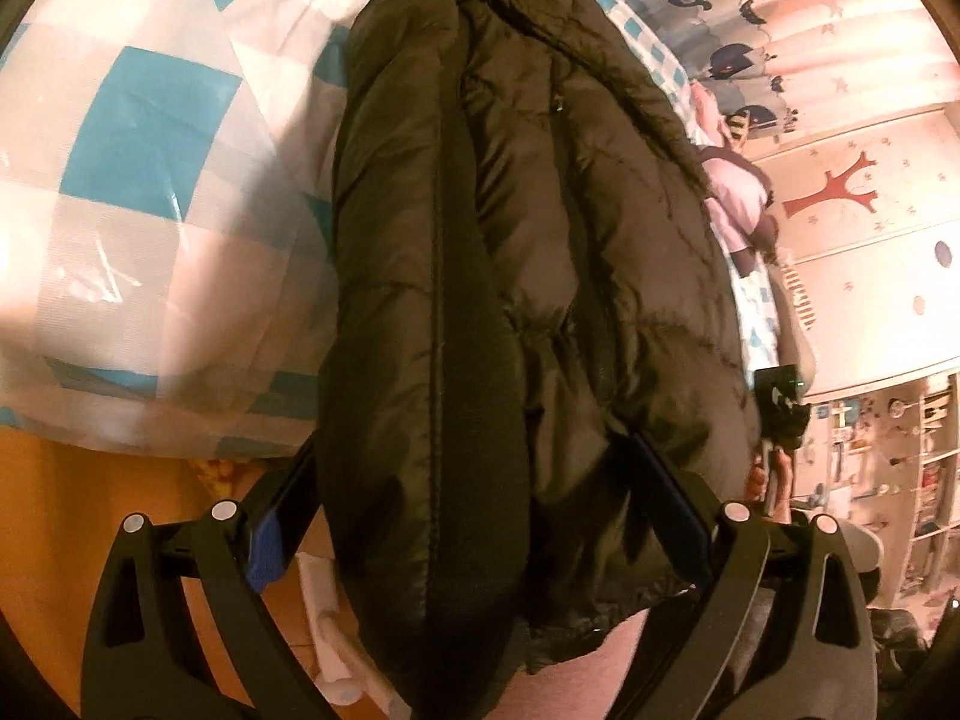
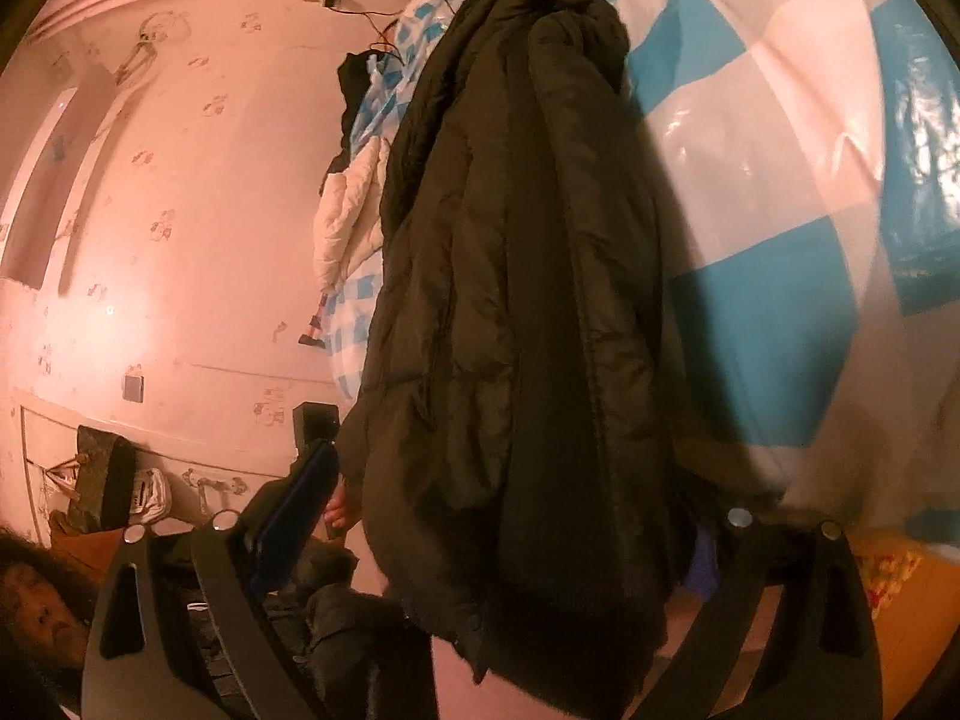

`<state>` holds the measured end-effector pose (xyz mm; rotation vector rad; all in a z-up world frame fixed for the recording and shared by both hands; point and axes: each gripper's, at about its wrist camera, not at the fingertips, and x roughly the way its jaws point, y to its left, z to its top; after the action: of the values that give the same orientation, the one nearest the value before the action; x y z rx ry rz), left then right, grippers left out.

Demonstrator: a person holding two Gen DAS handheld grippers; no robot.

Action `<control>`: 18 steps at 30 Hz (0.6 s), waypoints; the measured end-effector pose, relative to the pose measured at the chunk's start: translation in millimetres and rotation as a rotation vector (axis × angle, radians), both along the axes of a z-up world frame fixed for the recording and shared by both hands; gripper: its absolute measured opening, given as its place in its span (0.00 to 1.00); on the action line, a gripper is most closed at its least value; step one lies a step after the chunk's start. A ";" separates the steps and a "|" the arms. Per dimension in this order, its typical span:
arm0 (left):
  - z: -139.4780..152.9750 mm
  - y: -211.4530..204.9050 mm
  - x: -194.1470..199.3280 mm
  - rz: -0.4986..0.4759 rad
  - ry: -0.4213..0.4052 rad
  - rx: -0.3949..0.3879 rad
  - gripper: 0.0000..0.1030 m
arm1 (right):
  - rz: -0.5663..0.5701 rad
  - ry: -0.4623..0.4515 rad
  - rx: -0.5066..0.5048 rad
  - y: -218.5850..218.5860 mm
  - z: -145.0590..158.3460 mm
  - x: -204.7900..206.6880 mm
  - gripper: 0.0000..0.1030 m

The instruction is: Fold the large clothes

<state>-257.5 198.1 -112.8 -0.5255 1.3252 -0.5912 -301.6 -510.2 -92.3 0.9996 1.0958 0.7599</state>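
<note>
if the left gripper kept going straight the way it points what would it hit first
The dark puffer jacket: its bulk already sits between the left gripper's jaws and fills the line ahead. Beyond it lies the blue-and-white checked bedding, though depth is hard to judge.

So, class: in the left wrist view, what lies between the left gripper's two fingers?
A bunched fold of the black puffer jacket fills the gap between the left gripper fingers; the left wrist view shows no bare stretch there.
</note>
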 end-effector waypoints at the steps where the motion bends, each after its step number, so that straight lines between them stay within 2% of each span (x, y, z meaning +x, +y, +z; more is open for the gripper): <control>1: -1.7 0.2 -1.2 0.005 0.004 0.001 0.87 | 0.000 -0.002 -0.032 4.2 -1.9 0.3 0.34; 2: -3.7 1.1 -2.7 0.007 0.017 -0.004 0.84 | 0.002 0.006 -0.041 5.6 -4.3 0.3 0.24; 3: -6.4 0.5 -3.0 0.006 0.030 -0.020 0.73 | -0.002 0.004 -0.038 7.4 -6.4 -0.1 0.20; 4: -9.7 0.1 -2.8 0.010 0.047 -0.034 0.64 | -0.003 -0.009 -0.045 9.0 -6.8 -0.6 0.18; 5: -11.2 0.3 -3.1 0.020 0.050 -0.038 0.59 | -0.008 -0.017 -0.045 10.1 -6.2 -1.4 0.15; 7: -8.0 -1.8 -3.9 0.024 0.044 -0.038 0.36 | -0.017 -0.034 -0.038 12.4 -3.7 -2.5 0.13; 10: 6.3 -7.1 -5.4 0.027 0.005 0.002 0.14 | -0.026 -0.070 -0.022 12.5 4.6 -5.4 0.11; 13: 28.5 -3.2 -12.0 0.037 -0.046 0.006 0.07 | -0.034 -0.120 0.003 12.0 19.9 -9.2 0.10; 16: 57.9 5.2 -25.6 0.025 -0.104 -0.043 0.06 | -0.030 -0.163 0.032 6.9 36.6 -18.9 0.10; 18: 66.8 6.5 -31.4 -0.004 -0.119 -0.043 0.07 | -0.009 -0.176 0.038 6.0 43.5 -26.4 0.10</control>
<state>-288.9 204.6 -46.0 -0.5147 1.2034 -0.6461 -328.0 -504.1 -48.8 0.9505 0.9273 0.8474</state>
